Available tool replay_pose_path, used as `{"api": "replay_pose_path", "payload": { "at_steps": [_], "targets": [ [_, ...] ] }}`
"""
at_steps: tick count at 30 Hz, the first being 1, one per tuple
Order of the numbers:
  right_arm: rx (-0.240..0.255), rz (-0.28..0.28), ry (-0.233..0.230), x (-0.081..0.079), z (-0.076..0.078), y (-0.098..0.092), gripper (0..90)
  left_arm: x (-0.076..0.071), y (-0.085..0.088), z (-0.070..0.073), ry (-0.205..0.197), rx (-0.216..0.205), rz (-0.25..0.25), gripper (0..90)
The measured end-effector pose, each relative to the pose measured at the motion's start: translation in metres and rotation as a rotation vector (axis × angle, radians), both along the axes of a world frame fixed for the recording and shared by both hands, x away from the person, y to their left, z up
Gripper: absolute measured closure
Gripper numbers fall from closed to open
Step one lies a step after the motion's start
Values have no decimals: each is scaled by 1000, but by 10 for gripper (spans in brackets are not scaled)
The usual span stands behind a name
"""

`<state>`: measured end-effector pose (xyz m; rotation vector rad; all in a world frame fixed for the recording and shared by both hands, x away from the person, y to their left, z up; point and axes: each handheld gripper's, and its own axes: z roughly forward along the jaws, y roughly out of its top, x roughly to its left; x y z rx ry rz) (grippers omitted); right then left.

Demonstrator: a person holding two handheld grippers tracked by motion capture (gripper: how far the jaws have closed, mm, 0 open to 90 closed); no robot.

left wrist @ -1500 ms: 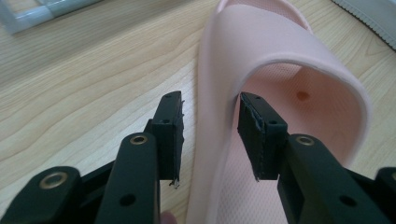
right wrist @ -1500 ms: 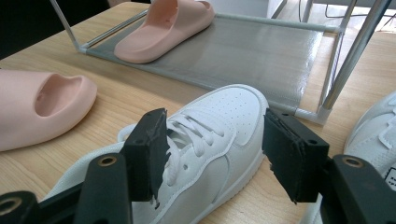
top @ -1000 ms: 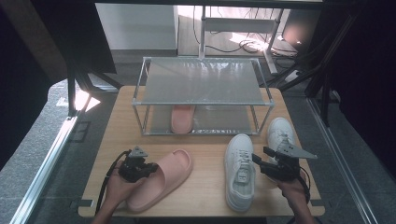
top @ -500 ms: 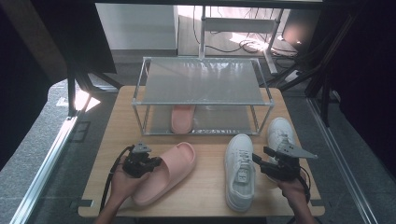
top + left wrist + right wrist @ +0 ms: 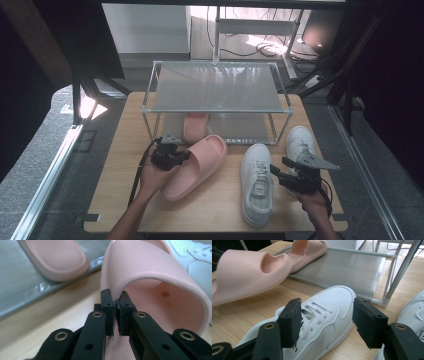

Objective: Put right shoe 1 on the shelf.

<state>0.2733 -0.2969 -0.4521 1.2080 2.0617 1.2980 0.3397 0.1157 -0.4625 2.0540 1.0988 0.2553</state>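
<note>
The left gripper (image 5: 172, 156) has its jaws nearly closed on the strap edge of the pink slipper (image 5: 197, 165); the left gripper view shows the thin rim of the slipper (image 5: 152, 282) pinched between the two pads. Compared with a second ago, this slipper has travelled up the bench (image 5: 115, 200) toward the rack (image 5: 217, 107): it lay well short of the rack then, and now its toe sits just in front of the rack's lower shelf, tilted, with the toe end apparently lifted. Its mate (image 5: 195, 125) already lies on that lower shelf, just beyond the held slipper's toe.

The right gripper (image 5: 285, 175) has not shifted. Its jaws stand wide open, one on either side of the white sneaker (image 5: 324, 312) in the right gripper view, touching nothing. A second sneaker (image 5: 300, 142) lies beside the rack's right front leg.

Judging by this, the slipper is on its way to join its mate on the shelf; the sneakers probably come after.
</note>
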Motion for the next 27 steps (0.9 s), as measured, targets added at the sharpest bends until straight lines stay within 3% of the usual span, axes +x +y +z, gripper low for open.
{"api": "replay_pose_path", "payload": {
  "at_steps": [14, 27],
  "targets": [
    [4, -1, -1, 0, 0, -2, 412, 39, -41, -4, -8, 0, 39, 856],
    [5, 0, 1, 1, 0, -2, 412, 66, -59, -17, -11, 0, 103, 856]
  ]
}}
